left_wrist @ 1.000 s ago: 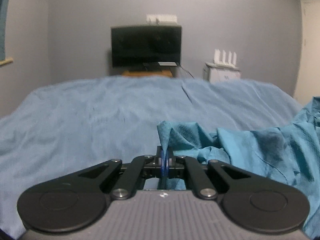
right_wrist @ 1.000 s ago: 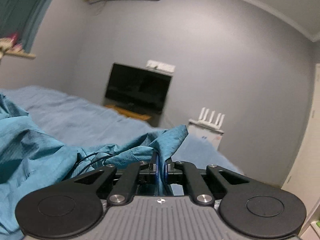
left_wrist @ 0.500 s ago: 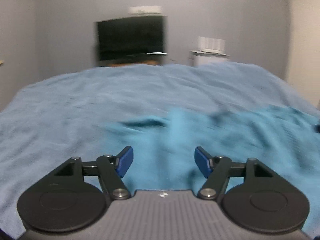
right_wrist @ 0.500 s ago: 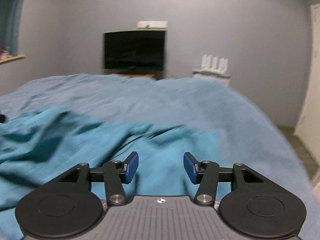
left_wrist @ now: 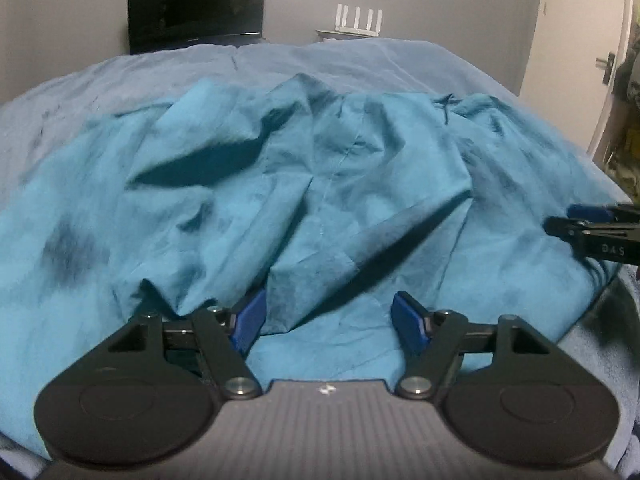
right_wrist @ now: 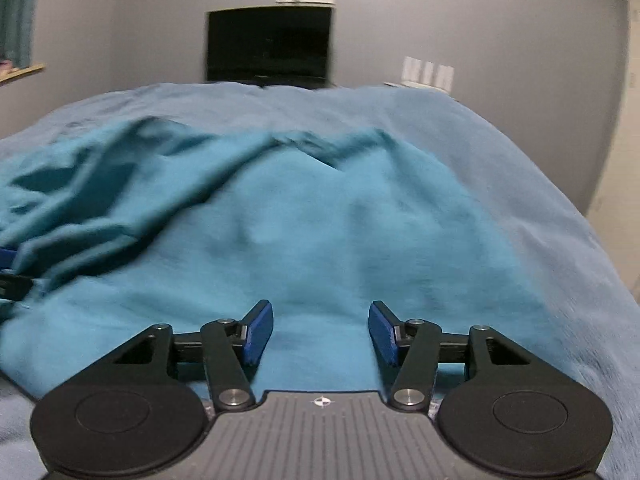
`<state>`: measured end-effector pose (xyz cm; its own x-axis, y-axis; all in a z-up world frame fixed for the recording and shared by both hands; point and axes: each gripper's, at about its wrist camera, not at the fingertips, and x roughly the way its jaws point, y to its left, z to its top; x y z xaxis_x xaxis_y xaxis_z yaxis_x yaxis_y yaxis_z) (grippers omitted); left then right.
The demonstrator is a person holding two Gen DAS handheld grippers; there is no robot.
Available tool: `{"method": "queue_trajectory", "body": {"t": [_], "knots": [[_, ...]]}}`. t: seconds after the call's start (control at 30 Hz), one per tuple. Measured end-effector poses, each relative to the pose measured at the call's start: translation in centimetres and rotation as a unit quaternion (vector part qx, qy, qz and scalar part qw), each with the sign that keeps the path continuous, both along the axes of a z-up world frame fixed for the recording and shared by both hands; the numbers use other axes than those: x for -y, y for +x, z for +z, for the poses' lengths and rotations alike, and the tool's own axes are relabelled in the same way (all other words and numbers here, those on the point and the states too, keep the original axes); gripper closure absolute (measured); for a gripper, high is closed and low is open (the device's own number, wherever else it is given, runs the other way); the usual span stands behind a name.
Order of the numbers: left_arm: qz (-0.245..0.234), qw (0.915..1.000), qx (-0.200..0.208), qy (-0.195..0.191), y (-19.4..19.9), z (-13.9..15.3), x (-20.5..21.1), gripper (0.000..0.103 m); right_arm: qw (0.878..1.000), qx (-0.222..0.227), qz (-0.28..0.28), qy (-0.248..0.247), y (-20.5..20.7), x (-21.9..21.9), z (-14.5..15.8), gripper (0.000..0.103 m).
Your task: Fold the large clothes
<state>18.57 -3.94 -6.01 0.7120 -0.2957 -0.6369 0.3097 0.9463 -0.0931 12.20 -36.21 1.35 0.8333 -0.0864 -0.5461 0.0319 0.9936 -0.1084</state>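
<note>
A large teal garment (left_wrist: 320, 184) lies spread and wrinkled on the bed, with raised folds across its middle. It also fills the right wrist view (right_wrist: 304, 232). My left gripper (left_wrist: 326, 322) is open and empty, low over the garment's near edge, with a fold of cloth beside its left finger. My right gripper (right_wrist: 320, 332) is open and empty over the garment's near edge. The right gripper's finger also shows at the right edge of the left wrist view (left_wrist: 596, 232).
The bed is covered by a light blue blanket (left_wrist: 100, 84). Beyond it stand a dark TV (left_wrist: 196, 4) and a white router (left_wrist: 358, 16) against the grey wall. A door (left_wrist: 580, 40) is at the right. The bed's right edge (right_wrist: 592, 248) drops off.
One second ago both grippers were shut on lifted corners of the garment. They opened and let go; the garment dropped and now lies on the bed, with both grippers low over its near edge.
</note>
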Motion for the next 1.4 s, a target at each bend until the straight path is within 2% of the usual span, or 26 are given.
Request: {"method": "queue_trajectory", "body": {"t": [0.13,0.2,0.23,0.33,0.43,0.5,0.53,0.6,0.7,0.83,0.97,1.03,1.1,1.17,1.2,1.23,1.33,1.4], "knots": [[0.011,0.9996,0.009,0.025,-0.7,1.1,0.5,0.033,0.999,-0.001,-0.035,0.041,-1.1,1.4,1.1,0.044],[0.025,0.9994,0.015,0.017,-1.1,2.1,0.5,0.032,0.994,0.009,-0.059,0.092,-2.4,2.3,2.1,0.041],[0.023,0.9995,0.022,0.003,-1.7,2.6,0.7,0.031,0.989,0.017,-0.074,0.128,-3.5,2.9,2.6,0.037],[0.007,0.9989,0.045,-0.01,-3.5,3.6,0.9,0.031,0.966,0.035,-0.12,0.226,-7.2,4.8,2.9,0.032],[-0.007,0.9986,0.052,-0.009,-4.2,4.0,1.9,0.031,0.938,0.023,-0.167,0.304,-9.2,6.7,2.1,0.031],[-0.013,0.9986,0.051,-0.008,-4.2,3.9,2.5,0.031,0.919,0.004,-0.178,0.352,-9.8,7.6,1.2,0.031],[-0.015,0.9986,0.051,-0.008,-4.2,3.8,2.7,0.031,0.913,-0.005,-0.178,0.366,-9.8,7.7,0.7,0.031],[-0.019,0.9989,0.043,-0.005,-3.7,3.3,3.0,0.031,0.91,-0.013,-0.18,0.373,-9.7,7.7,-0.5,0.031],[-0.019,0.9996,0.022,-0.005,-3.0,2.3,3.2,0.031,0.904,0.002,-0.178,0.389,-9.0,7.9,-1.8,0.031],[-0.009,0.999,0.009,-0.042,-2.4,1.2,2.5,0.024,0.909,0.037,-0.165,0.382,-7.1,8.5,-2.5,0.03],[0.003,0.9986,0.018,-0.05,-1.8,1.2,2.5,0.024,0.896,0.053,-0.171,0.406,-6.1,9.3,-3.9,0.032],[-0.002,0.9987,0.007,-0.05,-1.3,0.8,2.8,0.024,0.905,0.073,-0.166,0.384,-6.1,8.7,-3.2,0.042],[-0.009,0.9993,0.003,-0.037,-1.0,0.1,3.3,0.024,0.919,0.094,-0.152,0.351,-6.2,7.7,-2.2,0.043],[-0.021,0.9998,0.003,-0.007,-0.9,-0.8,4.3,0.024,0.925,0.095,-0.145,0.338,-5.8,7.2,-1.9,0.043],[-0.024,0.9997,0.003,0.005,-0.9,-1.1,4.7,0.024,0.925,0.095,-0.149,0.338,-5.7,7.1,-1.8,0.049],[-0.026,0.9995,0.004,0.02,-0.8,-1.5,5.2,0.024,0.928,0.094,-0.151,0.326,-5.6,6.8,-1.5,0.059],[-0.034,0.9978,0.013,0.055,-0.9,-2.4,6.3,0.024,0.956,0.122,-0.106,0.244,-6.1,3.6,1.5,0.075],[-0.042,0.9973,0.026,0.055,-1.0,-2.3,6.2,0.024,0.973,0.143,-0.058,0.17,-6.3,0.1,4.1,0.079]]}}
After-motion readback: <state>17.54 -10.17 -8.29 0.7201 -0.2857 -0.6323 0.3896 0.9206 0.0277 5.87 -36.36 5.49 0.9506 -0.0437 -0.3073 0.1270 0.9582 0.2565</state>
